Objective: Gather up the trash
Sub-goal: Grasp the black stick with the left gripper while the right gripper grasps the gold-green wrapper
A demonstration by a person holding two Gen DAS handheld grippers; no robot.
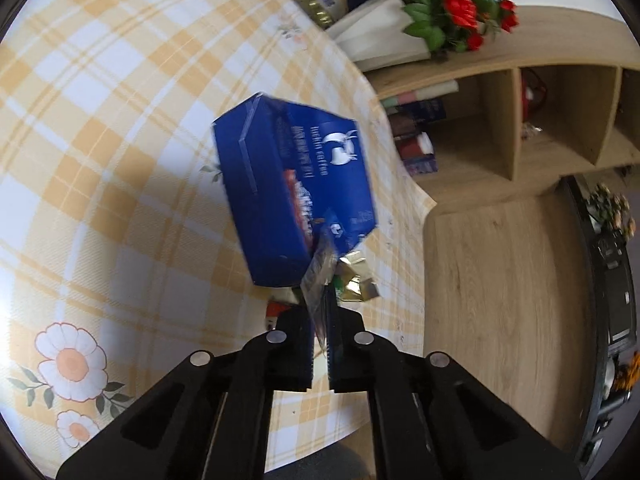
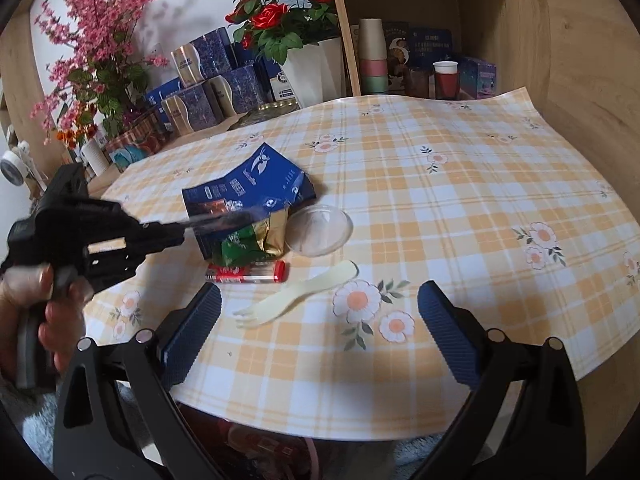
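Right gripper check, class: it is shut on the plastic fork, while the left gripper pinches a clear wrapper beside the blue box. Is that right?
Not quite. The right gripper is open and holds nothing; the right wrist view shows the plastic fork lying loose on the tablecloth between its fingers. The rest stands: the left gripper pinches a clear wrapper beside the blue box.

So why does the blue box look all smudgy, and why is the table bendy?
In the left wrist view the blue box and red roses are smeared by motion blur. In the right wrist view the box is sharper, but the left gripper streaks at its tip. Both fisheye lenses curve the checked tablecloth and darken the corners.
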